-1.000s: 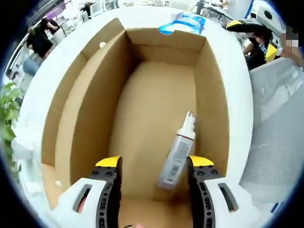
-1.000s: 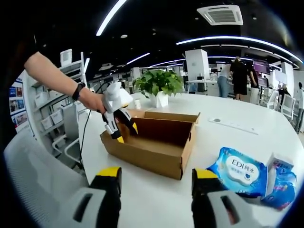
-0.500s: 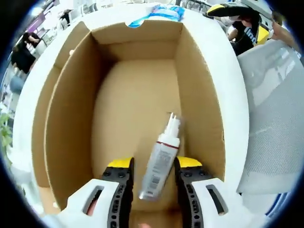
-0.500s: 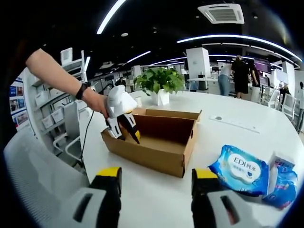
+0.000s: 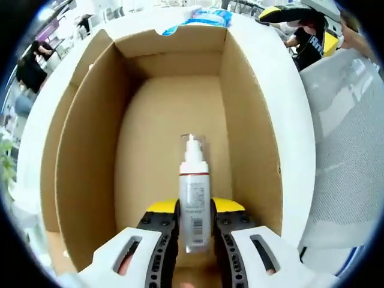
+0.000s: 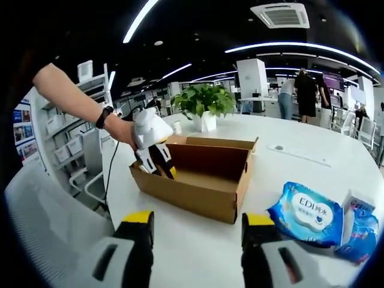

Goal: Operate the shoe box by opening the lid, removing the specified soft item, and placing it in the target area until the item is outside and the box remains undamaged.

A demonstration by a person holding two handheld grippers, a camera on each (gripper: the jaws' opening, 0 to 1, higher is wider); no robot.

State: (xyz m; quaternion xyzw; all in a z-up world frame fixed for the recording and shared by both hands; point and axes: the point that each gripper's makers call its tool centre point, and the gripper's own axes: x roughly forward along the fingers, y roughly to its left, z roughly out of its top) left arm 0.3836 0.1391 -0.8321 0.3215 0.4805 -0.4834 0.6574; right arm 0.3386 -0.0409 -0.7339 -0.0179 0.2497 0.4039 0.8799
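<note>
White round table (image 6: 300, 174): bears every item listed below; seen beyond the right gripper's fingers.

Grey mesh chair back (image 5: 351, 150): off to the right of the left gripper's fingers, beside the table edge.

Open cardboard shoe box (image 5: 90, 138): lid folded out flat along one long side; the left gripper's fingers reach down into it. In the right gripper view the box (image 6: 198, 192) stands ahead of the fingers, well apart from them.

Potted green plant (image 6: 204, 102): in a white pot, on the table beyond the far side of the box.

Blue wet-wipe pack (image 6: 306, 210): lettered "EDI", flat on the table just past the right-hand finger of the right gripper; a second blue-and-white pack (image 6: 357, 219) lies touching it on the far side.

Left gripper (image 5: 195, 213): yellow-tipped fingers pressed against the two sides of the spray bottle. From the right gripper view it (image 6: 161, 168) dips into the near corner of the box, held by a hand (image 6: 123, 129) wearing a dark wristband.

Right gripper (image 6: 195, 222): fingers spread wide with nothing between them, over bare table.

White spray bottle (image 5: 194, 192): barcode label, nozzle pointing away from the fingers, inside the box, pinched at its lower body.
</note>
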